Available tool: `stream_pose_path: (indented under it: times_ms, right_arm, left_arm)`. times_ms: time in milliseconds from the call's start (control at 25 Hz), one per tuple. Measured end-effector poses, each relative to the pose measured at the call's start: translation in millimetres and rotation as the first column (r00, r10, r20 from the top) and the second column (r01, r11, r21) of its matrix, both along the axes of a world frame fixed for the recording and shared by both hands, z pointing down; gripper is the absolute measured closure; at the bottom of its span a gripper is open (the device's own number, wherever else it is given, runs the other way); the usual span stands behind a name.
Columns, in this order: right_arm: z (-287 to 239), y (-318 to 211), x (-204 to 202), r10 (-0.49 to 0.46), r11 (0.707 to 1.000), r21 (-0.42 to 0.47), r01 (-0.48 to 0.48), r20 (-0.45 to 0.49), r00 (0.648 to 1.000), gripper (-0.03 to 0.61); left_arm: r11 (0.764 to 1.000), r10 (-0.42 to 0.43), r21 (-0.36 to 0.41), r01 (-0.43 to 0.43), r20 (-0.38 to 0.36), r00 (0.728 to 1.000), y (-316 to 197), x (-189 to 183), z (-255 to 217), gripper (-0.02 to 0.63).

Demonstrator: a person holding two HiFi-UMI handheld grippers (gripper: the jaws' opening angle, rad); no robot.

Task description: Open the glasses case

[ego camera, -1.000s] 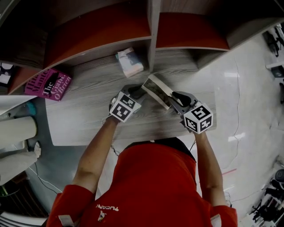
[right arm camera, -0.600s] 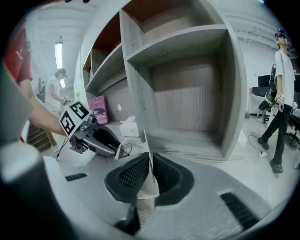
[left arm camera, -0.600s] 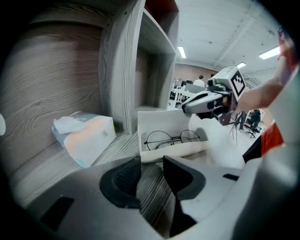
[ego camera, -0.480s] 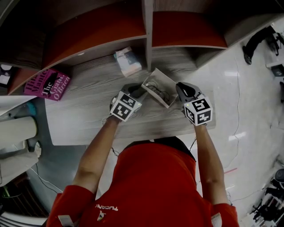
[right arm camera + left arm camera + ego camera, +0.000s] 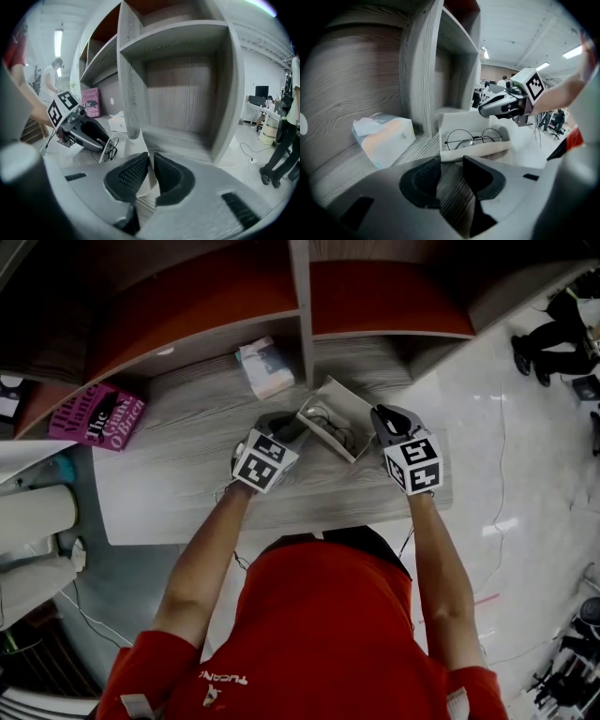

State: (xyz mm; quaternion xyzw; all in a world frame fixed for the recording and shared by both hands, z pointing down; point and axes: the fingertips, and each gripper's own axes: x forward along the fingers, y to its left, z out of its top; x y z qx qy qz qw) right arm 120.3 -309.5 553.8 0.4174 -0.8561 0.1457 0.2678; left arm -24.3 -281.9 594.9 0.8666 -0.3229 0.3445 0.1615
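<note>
The white glasses case lies open on the grey wooden table, and round wire glasses rest inside it. My right gripper is at the case's right end. In the right gripper view its jaws pinch the thin white lid standing upright between the pads, and they are opening slightly. At the case's left end sits my left gripper. Its jaws stand wide, and a dark striped part of the case fills the gap between them.
A soft tissue pack lies behind the case to the left, by the shelf divider. A pink book lies at the table's far left. Open shelf bays rise just behind the case. The table's near edge is close to the person.
The right gripper swung the lid up and away toward the shelf, so the case went from nearly closed to open and the glasses came into sight. The left gripper stayed put.
</note>
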Motion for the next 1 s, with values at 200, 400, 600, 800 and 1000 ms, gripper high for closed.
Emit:
stream_pose_path:
  times_ms: [200, 400, 600, 800, 1000]
  right_arm:
    - [-5.1, 3.8, -6.8, -0.032, 0.999, 0.01, 0.032, -0.005, 0.999, 0.528]
    - [-15.7, 8.9, -13.6, -0.063, 0.998, 0.031, 0.063, 0.004, 0.998, 0.506]
    - [-38.0, 13.1, -18.1, -0.075, 0.994, 0.08, 0.071, 0.051, 0.996, 0.506]
    - [-73.5, 15.0, -21.7, -0.066, 0.987, 0.153, 0.047, 0.124, 0.99, 0.522]
    - [-114.5, 25.5, -27.9, -0.068, 0.971, 0.238, 0.023, 0.184, 0.981, 0.539]
  left_arm:
    - [1.0, -0.004, -0.003, 0.004, 0.002, 1.0, 2.5, -0.2, -1.1, 0.468]
    - [1.0, -0.011, -0.007, 0.011, -0.002, 1.0, 6.0, -2.5, -3.7, 0.469]
    - [0.999, -0.037, 0.018, 0.037, -0.027, 0.999, 5.2, -7.5, -17.5, 0.468]
    - [0.991, -0.073, 0.107, 0.086, -0.119, 0.99, 2.1, -5.2, -57.7, 0.491]
    - [0.963, -0.095, 0.222, 0.151, -0.245, 0.965, 3.7, -3.2, -112.0, 0.523]
